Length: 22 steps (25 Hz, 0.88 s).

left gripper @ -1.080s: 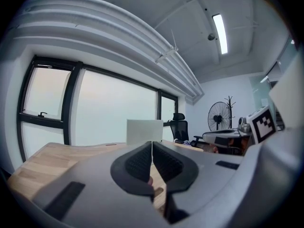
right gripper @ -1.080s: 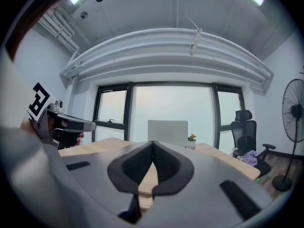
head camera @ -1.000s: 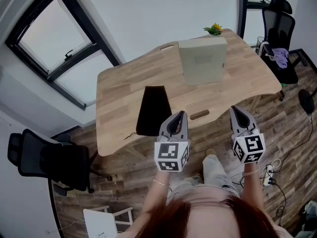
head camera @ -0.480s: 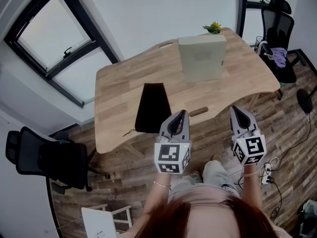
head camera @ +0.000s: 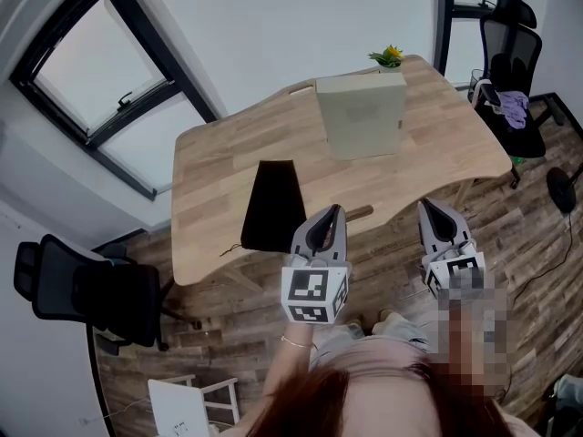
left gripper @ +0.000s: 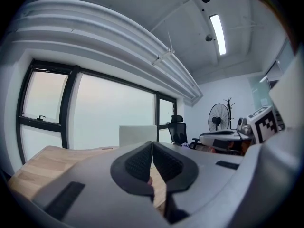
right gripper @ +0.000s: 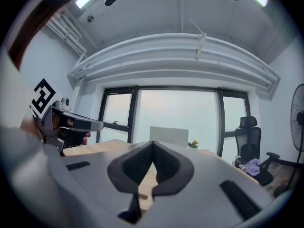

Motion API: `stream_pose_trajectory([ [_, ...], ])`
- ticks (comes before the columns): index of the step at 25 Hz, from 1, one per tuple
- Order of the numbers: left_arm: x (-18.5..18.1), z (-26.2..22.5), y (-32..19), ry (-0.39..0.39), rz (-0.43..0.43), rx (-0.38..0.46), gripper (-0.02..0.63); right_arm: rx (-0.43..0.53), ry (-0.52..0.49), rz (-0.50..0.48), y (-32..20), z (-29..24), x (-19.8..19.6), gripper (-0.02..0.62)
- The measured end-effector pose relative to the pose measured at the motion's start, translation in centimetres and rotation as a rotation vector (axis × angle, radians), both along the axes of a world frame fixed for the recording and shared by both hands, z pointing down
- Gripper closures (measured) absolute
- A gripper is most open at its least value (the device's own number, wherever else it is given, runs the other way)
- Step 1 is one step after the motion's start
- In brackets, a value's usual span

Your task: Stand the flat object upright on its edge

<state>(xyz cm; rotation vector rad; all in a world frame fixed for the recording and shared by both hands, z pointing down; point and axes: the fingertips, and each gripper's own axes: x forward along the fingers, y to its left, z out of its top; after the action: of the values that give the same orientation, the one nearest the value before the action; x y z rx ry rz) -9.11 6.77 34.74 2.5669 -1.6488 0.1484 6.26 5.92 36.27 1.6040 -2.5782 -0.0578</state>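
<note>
One large dark-framed window (head camera: 100, 71) fills the upper left of the head view. Below it, a wooden table (head camera: 209, 180) with a wavy near edge stands on a plank floor. Two black office chairs flank the table, one at the left (head camera: 86, 294) and one at the far right (head camera: 510, 53); the right one has a purple cloth (head camera: 512, 109) on its seat.

A pale flat box (head camera: 360, 116) stands upright on its edge on the far part of the table, with its broad face toward the person. Well apart from it, a black flat piece (head camera: 273, 206) lies face-down near the table's front edge (a thin cord trails from its near left corner).

The left gripper (head camera: 333, 210) is held over the table's near edge, just right of the black piece. Its jaws are pressed together with nothing between them. The right gripper (head camera: 426, 206) is held off the table's edge over the floor, also closed and empty.

A small yellow-flowered plant (head camera: 390, 56) sits just behind the box.
</note>
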Motion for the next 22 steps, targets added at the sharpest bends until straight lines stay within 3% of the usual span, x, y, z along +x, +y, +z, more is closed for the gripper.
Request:
stream_pose_trajectory([
  [22, 4.1, -0.5, -0.2, -0.022, -0.041, -0.024, 0.592, -0.010, -0.056, -0.086, -0.5, -1.0, 3.2, 0.595],
])
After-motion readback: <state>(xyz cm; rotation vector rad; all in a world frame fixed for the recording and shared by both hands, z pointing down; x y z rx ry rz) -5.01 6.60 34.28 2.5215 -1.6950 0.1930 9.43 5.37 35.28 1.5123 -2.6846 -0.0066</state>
